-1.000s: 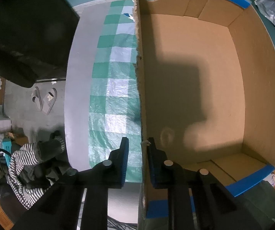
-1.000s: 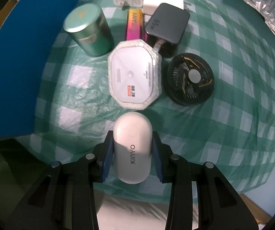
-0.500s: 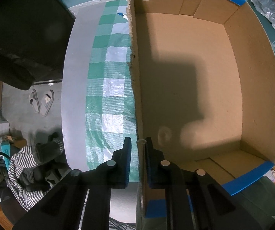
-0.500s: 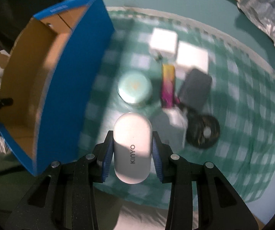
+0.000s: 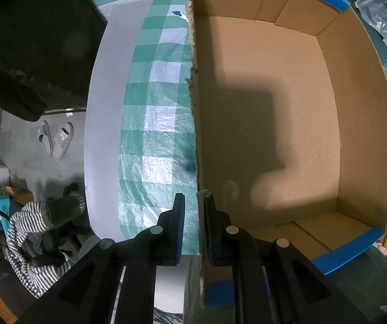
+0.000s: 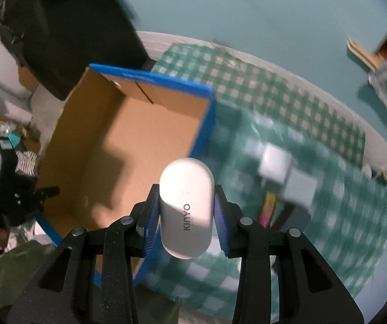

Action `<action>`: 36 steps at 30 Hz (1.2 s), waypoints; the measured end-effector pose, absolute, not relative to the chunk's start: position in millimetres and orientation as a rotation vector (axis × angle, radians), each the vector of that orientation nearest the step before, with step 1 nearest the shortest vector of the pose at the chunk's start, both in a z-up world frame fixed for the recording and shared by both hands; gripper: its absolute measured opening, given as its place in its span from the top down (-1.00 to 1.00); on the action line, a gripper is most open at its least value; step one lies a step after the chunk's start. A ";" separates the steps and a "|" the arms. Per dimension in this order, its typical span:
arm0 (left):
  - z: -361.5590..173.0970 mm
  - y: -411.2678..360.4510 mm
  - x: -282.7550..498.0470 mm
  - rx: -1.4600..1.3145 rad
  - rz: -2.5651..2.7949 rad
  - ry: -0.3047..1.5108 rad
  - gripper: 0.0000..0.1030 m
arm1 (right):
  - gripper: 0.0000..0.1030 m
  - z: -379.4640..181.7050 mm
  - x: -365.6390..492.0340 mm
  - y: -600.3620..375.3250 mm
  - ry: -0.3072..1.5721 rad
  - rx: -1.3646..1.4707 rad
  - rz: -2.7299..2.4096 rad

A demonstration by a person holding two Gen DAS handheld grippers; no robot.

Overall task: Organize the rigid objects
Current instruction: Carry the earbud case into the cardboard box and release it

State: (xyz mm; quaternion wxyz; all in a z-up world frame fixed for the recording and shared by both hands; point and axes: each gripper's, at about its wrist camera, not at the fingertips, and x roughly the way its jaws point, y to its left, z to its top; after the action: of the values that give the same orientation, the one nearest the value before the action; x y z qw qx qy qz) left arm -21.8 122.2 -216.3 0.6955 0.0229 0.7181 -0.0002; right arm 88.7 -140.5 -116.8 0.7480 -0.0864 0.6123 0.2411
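In my right gripper (image 6: 186, 210) I hold a white capsule-shaped case (image 6: 185, 206), smooth and rounded at both ends, with the grey word KINYO printed along it. The blue pads are clamped on its two long sides. It hangs above the table, over the blue edge of the cardboard box (image 6: 128, 145). My left gripper (image 5: 194, 226) is closed on the ragged side wall of the box (image 5: 274, 113).
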 end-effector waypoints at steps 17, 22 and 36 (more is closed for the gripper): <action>-217.0 120.1 -25.3 0.040 0.009 1.595 0.73 | 0.29 -175.8 146.7 -56.1 1.420 -0.349 0.585; -215.9 116.0 -26.2 0.069 0.013 1.582 0.73 | 0.29 -192.5 150.5 -50.6 1.447 -0.381 0.576; -207.9 119.5 -33.3 0.048 0.030 1.544 0.73 | 0.29 -200.6 150.5 -45.3 1.434 -0.398 0.575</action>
State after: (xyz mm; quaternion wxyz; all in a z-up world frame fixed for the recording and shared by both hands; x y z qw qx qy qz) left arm -33.3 119.5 -207.9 0.7162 0.0216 0.6974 0.0137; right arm 150.5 -45.3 -200.6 0.6984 -0.1787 0.6434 0.2577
